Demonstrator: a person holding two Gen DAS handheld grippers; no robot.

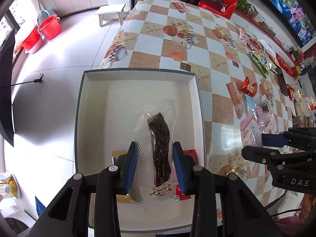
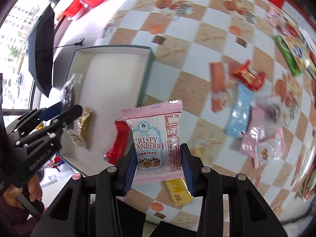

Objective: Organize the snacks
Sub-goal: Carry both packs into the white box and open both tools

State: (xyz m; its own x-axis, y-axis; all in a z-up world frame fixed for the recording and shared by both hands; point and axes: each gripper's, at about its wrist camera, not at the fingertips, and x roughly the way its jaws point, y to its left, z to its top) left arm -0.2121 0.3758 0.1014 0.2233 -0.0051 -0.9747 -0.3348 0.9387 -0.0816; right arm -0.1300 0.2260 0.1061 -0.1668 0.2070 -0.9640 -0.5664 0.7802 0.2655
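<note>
The left gripper (image 1: pixel 156 165) pinches a jerky pack (image 1: pixel 160 148) lengthwise over the box (image 1: pixel 138 73) (nearer hand). The right gripper (image 2: pixel 160 164) pinches an upright nougat (image 2: pixel 156 142) beside the box's right wall.

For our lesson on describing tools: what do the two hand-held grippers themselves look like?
Both the left gripper and the right gripper are matte black plastic linkages with round silver pivot pins and two fingers lined with ribbed blue pads. White lettering marks their bodies: "DAS" on the right one, seen from the left wrist view. A dark cable trails beneath it.
</note>
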